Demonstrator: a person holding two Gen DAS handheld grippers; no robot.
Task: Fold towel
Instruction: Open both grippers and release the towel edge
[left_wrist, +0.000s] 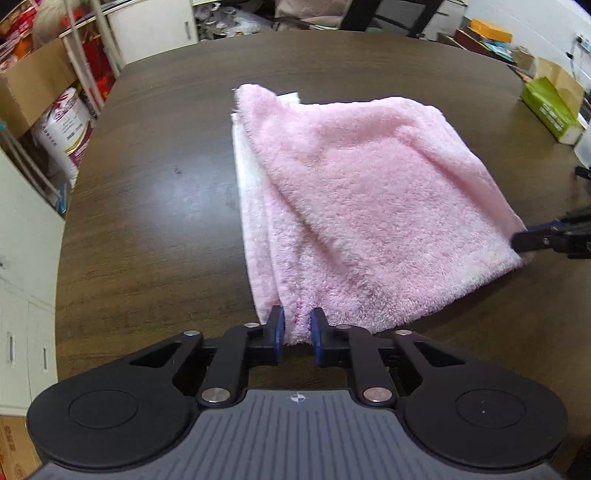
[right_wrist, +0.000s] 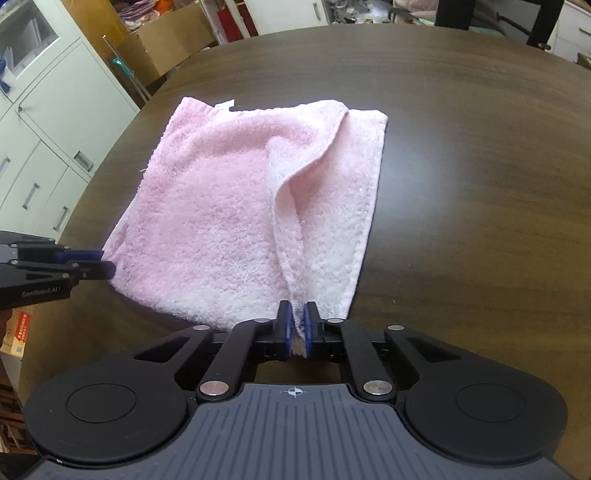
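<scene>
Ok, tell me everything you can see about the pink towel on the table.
The pink towel is fluffy terry cloth, paler pink to white on its underside, with a small white tag at a far corner. It lies on the dark wood table, already folded into a rough rectangle, one flap overlapping in a loose ridge. The left gripper is shut on one near corner and the right gripper is shut on the other.

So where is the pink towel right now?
The pink towel lies partly folded mid-table on the dark wooden table, its near corners pinched by the left gripper and the right gripper.
</scene>
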